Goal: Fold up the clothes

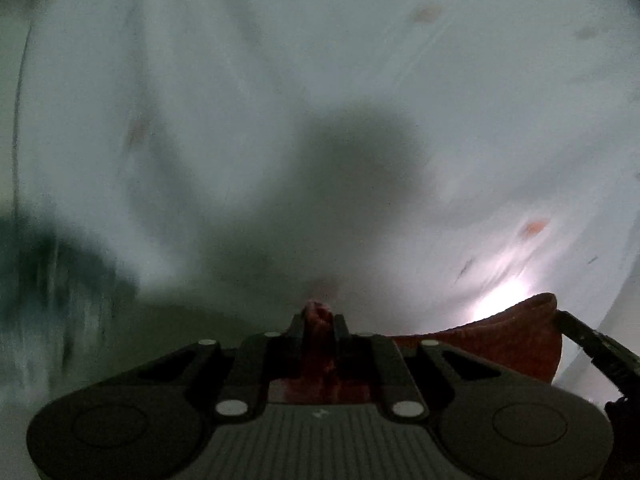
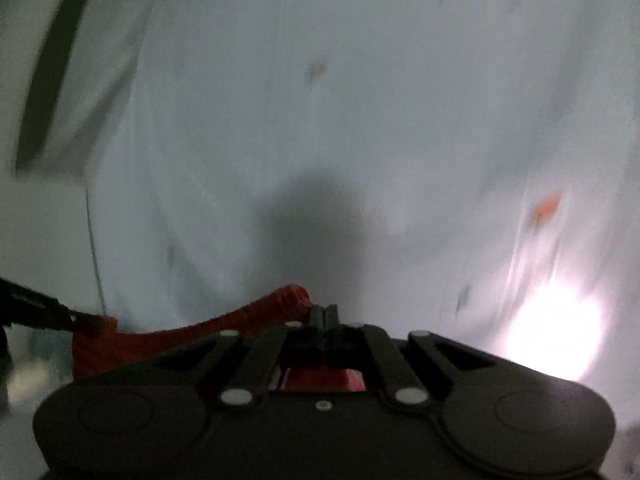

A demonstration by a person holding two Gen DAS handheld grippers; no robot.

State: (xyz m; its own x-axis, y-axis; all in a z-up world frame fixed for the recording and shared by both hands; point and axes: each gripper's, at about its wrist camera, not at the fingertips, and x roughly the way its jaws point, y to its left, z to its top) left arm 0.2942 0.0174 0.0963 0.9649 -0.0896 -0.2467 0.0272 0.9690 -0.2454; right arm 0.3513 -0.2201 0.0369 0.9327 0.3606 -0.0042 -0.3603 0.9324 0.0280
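Between both tongs | red garment [image 1: 500, 344] stretched | left tongs [image 1: 319, 316], right tongs [image 2: 324, 312] each clamp it

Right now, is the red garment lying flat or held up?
Held up: the red garment stretches between the shut left gripper and right gripper.

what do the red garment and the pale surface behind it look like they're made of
Red garment: seemingly a knitted or ribbed fabric, matte; ridged texture shows along its edge by the right gripper, and it sags softly between that and the left gripper. Pale surface: probably a thin cloth or sheet, matte white with small orange and dark marks; faint creases suggest fabric, but motion blur leaves it open.
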